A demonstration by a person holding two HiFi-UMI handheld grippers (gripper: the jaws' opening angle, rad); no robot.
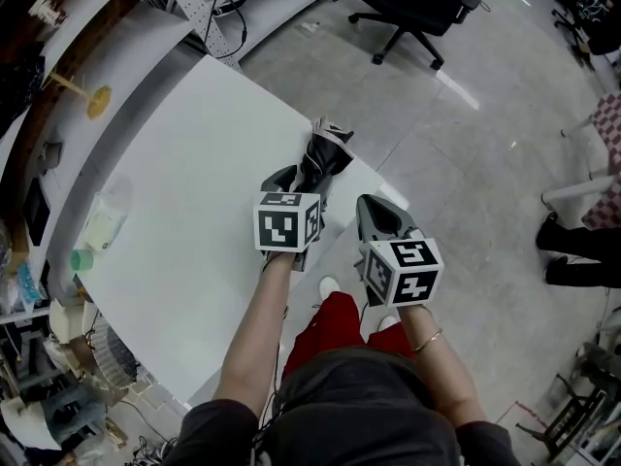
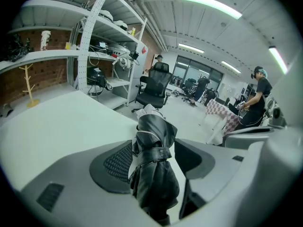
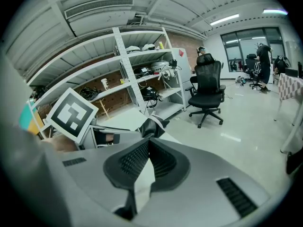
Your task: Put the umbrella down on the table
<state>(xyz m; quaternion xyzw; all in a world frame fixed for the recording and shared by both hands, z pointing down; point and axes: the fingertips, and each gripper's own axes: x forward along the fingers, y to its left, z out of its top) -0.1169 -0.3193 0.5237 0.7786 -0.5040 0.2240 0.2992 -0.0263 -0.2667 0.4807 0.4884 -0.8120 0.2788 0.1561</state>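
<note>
A folded black umbrella with a strap around it lies along the near right edge of the white table. My left gripper is shut on the umbrella, which points straight out between the two jaws over the table. Whether the umbrella rests on the tabletop I cannot tell. My right gripper hovers just right of it, off the table's edge, shut with its pads meeting at the tips and nothing between them. In the right gripper view the umbrella and the left gripper's marker cube show.
A clear plastic bag and a teal cup sit at the table's left side. A wooden stand is on the bench beyond. A black office chair stands on the floor, with a person's shoes at the right.
</note>
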